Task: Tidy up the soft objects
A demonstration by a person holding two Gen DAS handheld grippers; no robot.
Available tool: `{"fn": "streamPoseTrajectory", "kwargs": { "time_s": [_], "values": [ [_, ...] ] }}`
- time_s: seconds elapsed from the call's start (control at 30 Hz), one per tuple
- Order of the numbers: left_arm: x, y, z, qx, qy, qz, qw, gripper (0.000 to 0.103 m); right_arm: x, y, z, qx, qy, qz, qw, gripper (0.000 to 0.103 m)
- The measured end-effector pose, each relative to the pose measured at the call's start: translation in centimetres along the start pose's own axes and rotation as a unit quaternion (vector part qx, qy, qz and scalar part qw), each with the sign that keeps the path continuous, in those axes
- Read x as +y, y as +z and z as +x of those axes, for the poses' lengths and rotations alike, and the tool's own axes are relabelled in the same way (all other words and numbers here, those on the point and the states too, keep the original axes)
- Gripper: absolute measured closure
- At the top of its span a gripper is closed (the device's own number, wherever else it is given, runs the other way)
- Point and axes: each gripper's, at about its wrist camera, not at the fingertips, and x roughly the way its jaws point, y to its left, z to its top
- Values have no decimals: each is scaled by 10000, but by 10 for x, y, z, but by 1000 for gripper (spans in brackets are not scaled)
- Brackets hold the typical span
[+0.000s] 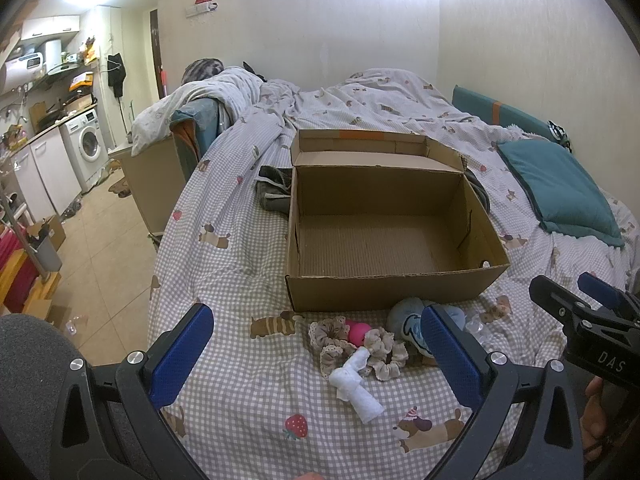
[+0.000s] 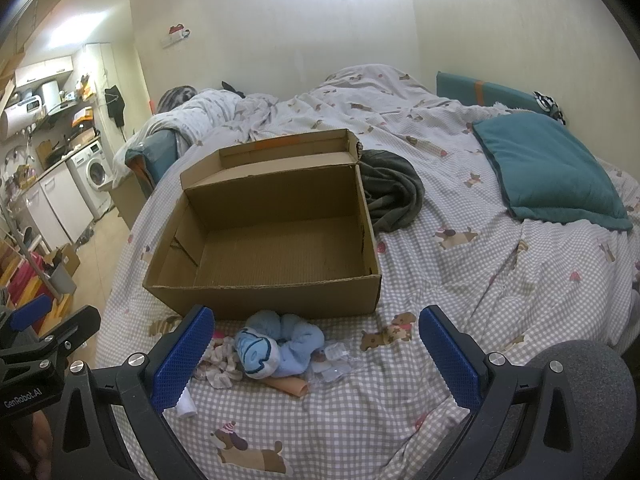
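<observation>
Left gripper point(image 1: 316, 354) and right gripper point(image 2: 316, 354) held low side by side over bed point(image 1: 240, 380) front edge, both wide, aimed toward box point(image 1: 384, 288) and socks point(image 2: 280, 346).

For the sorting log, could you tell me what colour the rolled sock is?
White; the rolled sock shows best in the left wrist view.

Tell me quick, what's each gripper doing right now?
Left gripper: open, holding nothing, above the scrunchies.
Right gripper: open, holding nothing, above the blue plush toy.
</observation>
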Motion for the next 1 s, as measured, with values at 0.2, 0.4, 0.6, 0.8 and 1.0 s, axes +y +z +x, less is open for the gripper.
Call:
{"fn": "streamPoseTrajectory", "kwargs": {
  "time_s": [0.2, 0.4, 0.6, 0.8, 1.0],
  "values": [
    [-1, -2, -1, 18, 4, 56, 10000, 0, -1, 0, 1, -1, -9, 5, 10000, 0],
    [0, -6, 3, 97, 44, 61, 9999, 0, -3, -6, 5, 39, 4, 49, 10000, 0],
    [16, -6, 20, 418, 660, -149, 9968, 0, -3, -6, 13, 448, -114, 12, 9989, 0],
    [40, -10, 48, 1224, 692, -648, 9879, 0, -4, -8, 41, 1397, 50, 47, 9902, 0],
    [30, -30, 87, 2531, 50, -767, 9644, 19, -11, -4, 60, 1794, 167, 64, 9836, 0]
  ]
}}
